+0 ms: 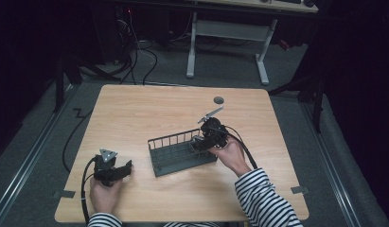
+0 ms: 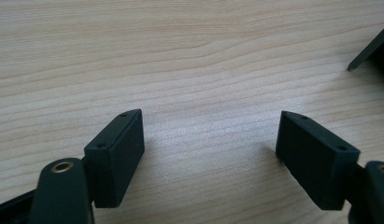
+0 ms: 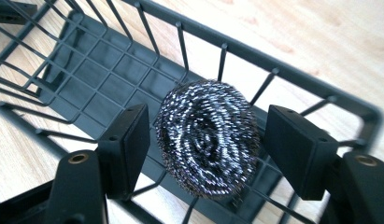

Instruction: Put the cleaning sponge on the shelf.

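Steel wool scourer (image 3: pixel 208 137) at one end of the dark wire basket (image 3: pixel 110 74), between the right gripper (image 3: pixel 206 149)'s spread jaws, apparently clear of both pads; left gripper (image 2: pixel 210 154) idle, spread over bare table (image 2: pixel 189 56).

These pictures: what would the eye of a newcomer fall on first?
First the shiny steel wool scourer, lying in the dark wire basket between the open jaws of the right gripper; a gap shows on each side of it. Next, in the high view, the left gripper rests apart on the wooden table, open and empty.
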{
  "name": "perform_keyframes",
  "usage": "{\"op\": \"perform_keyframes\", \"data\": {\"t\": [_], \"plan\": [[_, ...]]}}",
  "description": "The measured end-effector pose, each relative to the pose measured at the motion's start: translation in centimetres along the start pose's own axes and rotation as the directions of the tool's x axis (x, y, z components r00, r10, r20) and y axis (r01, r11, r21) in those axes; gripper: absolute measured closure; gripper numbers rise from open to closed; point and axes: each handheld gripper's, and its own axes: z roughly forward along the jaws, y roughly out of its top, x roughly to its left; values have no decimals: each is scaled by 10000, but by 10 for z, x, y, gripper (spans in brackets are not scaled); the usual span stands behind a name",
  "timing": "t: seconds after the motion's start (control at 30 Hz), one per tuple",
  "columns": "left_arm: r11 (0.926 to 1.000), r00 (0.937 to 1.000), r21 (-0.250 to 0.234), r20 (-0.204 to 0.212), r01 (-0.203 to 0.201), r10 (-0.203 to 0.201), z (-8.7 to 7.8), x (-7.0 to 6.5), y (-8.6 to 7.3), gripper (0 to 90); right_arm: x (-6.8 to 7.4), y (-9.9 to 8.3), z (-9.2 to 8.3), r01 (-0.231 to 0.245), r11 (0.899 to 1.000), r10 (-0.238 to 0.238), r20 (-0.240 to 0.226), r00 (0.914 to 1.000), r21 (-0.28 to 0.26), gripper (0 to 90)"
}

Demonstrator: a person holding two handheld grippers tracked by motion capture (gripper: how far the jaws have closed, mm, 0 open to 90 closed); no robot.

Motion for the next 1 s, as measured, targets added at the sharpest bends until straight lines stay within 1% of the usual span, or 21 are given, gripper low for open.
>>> {"op": "perform_keyframes", "data": {"t": [0.07,0.1,0.13,0.17,0.23,0.27,0.3,0.33,0.37,0.43,0.5,0.53,0.57,0.6,0.63,0.67,0.7,0.77,0.87,1.0], "plan": [[10000,10000,0,0,5,-5,0,0,0,241,0,-2,-7,6,9996,-6,9,10000,-272,327],[10000,10000,4,-9,-8,8,0,0,0,241,-2,-8,-17,-145,9973,143,-38,9999,-726,340],[10000,10000,-1,-24,-14,14,0,0,0,241,-3,-11,-21,-309,9953,300,-108,9995,-917,342],[10000,10000,-1,-24,-14,14,0,0,0,241,-5,-14,-26,-362,9936,349,-145,9993,-1070,343],[10000,10000,-4,-34,-17,17,0,-1,0,241,-7,-20,-33,-390,9924,389,-29,9992,-1167,346],[10000,10000,-3,-33,-16,16,0,-1,0,241,-9,-24,-38,-445,9904,449,7,9990,-1308,349],[10000,10000,-3,-36,-14,14,0,-1,0,241,-11,-28,-41,-526,9890,526,-34,9986,-1380,351],[10000,10000,-3,-36,-14,14,0,-1,0,241,-11,-28,-41,-526,9890,526,-34,9986,-1380,351],[10000,10000,7,-37,-25,25,0,-1,0,241,-15,-34,-47,-662,9864,666,-26,9978,-1507,352],[10000,10000,0,-44,-23,23,0,-1,0,242,-20,-41,-52,-795,9849,821,105,9966,-1538,353],[10000,10000,16,-47,-36,36,0,-1,0,242,-26,-48,-59,-981,9802,1024,165,9946,-1722,357],[10000,10000,16,-47,-36,36,0,-1,0,242,-26,-48,-59,-981,9802,1024,165,9946,-1722,357],[10000,10000,20,-52,-40,41,0,-1,0,242,-30,-54,-64,-1158,9758,1209,161,9925,-1853,360],[10000,10000,20,-52,-40,41,0,-1,0,242,-30,-54,-64,-1158,9758,1209,161,9925,-1853,360],[10000,10000,22,-52,-41,41,0,-1,0,242,-33,-61,-68,-1259,9736,1325,226,9909,-1907,363],[10000,10000,19,-53,-40,40,0,-1,0,242,-34,-64,-70,-1308,9728,1383,261,9900,-1913,363],[10000,10000,19,-54,-41,41,0,-1,0,242,-34,-64,-70,-1308,9728,1383,261,9900,-1913,363],[10000,10000,18,-52,-39,39,0,-1,0,242,-36,-70,-76,-1330,9712,1438,410,9888,-1977,364],[10000,10000,21,-61,-48,48,0,-1,0,242,-37,-76,-85,-1301,9686,1435,492,9884,-2120,366],[10000,10000,19,-56,-42,42,0,-1,0,242,-36,-83,-95,-1238,9688,1431,765,9868,-2146,366]]}}
